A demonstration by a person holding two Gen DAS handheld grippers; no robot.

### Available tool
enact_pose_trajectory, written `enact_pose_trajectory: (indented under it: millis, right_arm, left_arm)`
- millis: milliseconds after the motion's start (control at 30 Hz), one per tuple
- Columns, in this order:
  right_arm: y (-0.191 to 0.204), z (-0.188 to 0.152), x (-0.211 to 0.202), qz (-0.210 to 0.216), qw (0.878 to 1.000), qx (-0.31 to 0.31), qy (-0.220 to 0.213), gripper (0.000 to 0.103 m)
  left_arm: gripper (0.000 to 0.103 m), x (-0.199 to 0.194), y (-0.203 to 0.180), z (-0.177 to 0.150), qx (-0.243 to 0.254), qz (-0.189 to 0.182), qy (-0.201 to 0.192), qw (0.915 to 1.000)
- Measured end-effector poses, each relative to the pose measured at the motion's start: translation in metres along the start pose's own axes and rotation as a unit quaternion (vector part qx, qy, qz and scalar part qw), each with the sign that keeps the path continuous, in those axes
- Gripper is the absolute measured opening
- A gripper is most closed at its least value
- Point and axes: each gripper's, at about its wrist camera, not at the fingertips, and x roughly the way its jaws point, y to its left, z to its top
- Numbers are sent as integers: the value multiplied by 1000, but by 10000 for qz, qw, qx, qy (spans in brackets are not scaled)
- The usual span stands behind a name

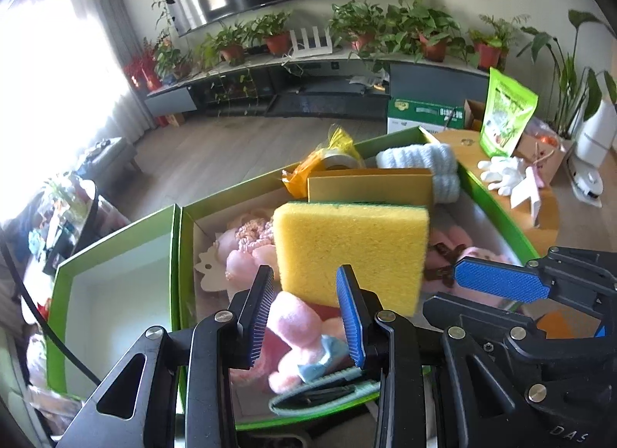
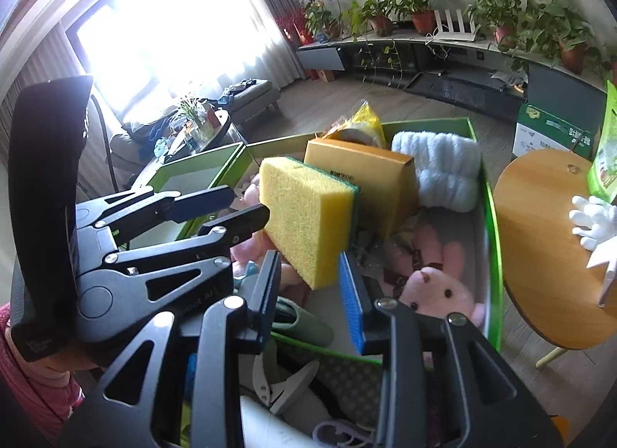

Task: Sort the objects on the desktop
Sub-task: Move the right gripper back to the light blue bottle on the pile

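The yellow sponge hung tilted above the open green box, its green scrub side turned toward the gold carton just behind it. Its lower corner sat pinched between the tips of the right gripper, whose fingers stood narrow around it. The left gripper had its fingers drawn in close with nothing gripped between them; from the right wrist view one left fingertip appeared to touch the sponge's side. Below lay a pink plush rabbit, with a pale blue towel at the box's far end. The box stood beside a round wooden table.
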Motion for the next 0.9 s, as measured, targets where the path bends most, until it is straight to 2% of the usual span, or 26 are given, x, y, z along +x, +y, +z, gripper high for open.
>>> enact_pose_trajectory:
  millis: [100,533,900]
  right_arm:
    - [6,0,-13,-56,9999,-72,-111,32]
    - [43,-11,-76,-84,9979,-388,-508,33]
    - [85,-44,-125,-170,9947,-783,-646,35]
  left_arm:
    - [43,-11,-3,-3,17,58,-50,10000]
    - [44,-79,-12,-16,41,5,-405,9992]
    - [44,-128,-10,-58,-202,-256,-706,9970]
